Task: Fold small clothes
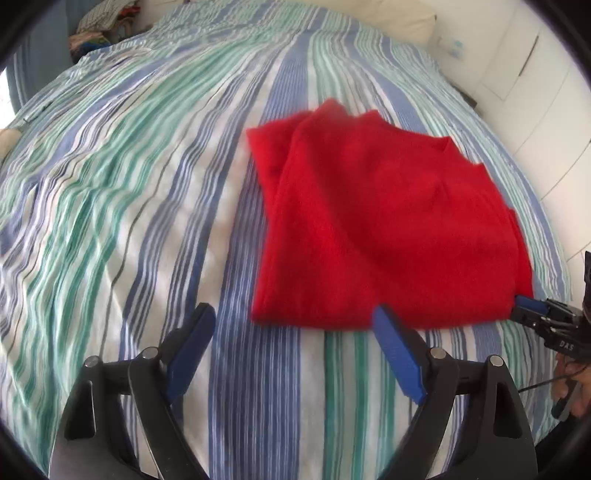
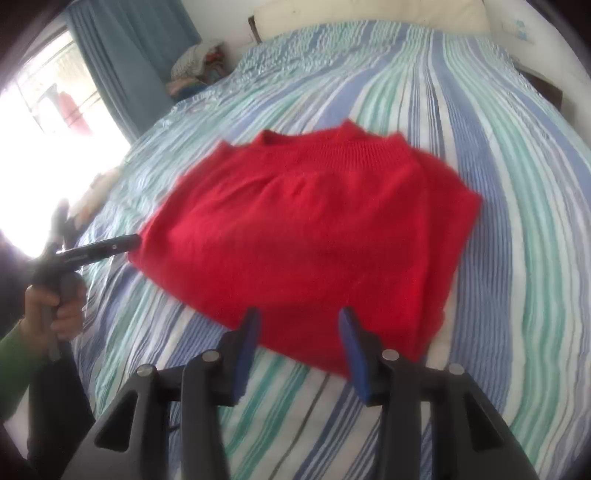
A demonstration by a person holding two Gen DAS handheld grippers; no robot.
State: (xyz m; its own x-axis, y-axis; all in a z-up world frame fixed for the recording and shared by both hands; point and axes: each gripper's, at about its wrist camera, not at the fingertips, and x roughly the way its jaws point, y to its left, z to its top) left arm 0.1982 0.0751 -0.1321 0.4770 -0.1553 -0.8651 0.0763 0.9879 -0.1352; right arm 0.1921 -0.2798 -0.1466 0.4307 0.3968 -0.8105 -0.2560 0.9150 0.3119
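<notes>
A red knitted sweater [image 1: 369,221] [image 2: 306,229] lies folded on the striped bedspread [image 1: 129,203] [image 2: 517,221], neck toward the far end. My left gripper [image 1: 293,312] stands wide open just above the sweater's near left corner; its pads touch no fabric. In the right wrist view the left gripper [image 2: 135,242] points at that same corner, held by a hand [image 2: 59,306] in a green sleeve. My right gripper [image 2: 300,314] is partly open over the sweater's near edge, with nothing pinched. The right gripper [image 1: 517,306] shows at the sweater's near right corner.
A cream pillow [image 1: 388,18] [image 2: 369,14] lies at the bed's far end. A pile of clothes [image 1: 103,26] [image 2: 195,66] sits beside the bed, near a blue curtain [image 2: 122,55] and a bright window. White cupboard doors [image 1: 535,92] run along the right.
</notes>
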